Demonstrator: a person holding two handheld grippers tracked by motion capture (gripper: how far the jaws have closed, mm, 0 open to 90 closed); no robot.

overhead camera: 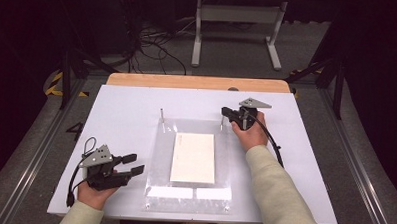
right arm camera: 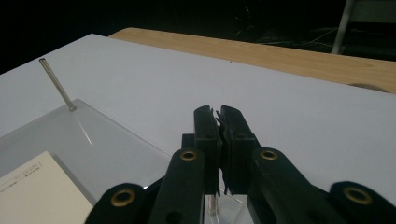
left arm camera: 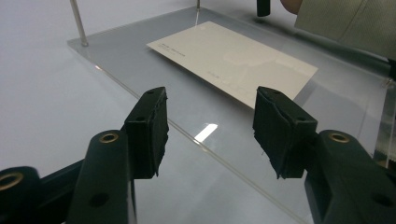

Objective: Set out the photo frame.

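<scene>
The left gripper rests near the tabletop's near left corner, its fingers spread wide apart. The right gripper reaches toward the far edge, fingers pressed together, forearm extended.

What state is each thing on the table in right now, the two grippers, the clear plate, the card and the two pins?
Left gripper: open, empty, near the plate's front left edge.
Right gripper: jaws pressed together at the far right pin, apparently clamped on it.
Clear plate: flat on the white table.
Card: lying flat on the plate, untouched.
Far left pin: upright, free.
Far right pin: upright at the right gripper's tips.
</scene>
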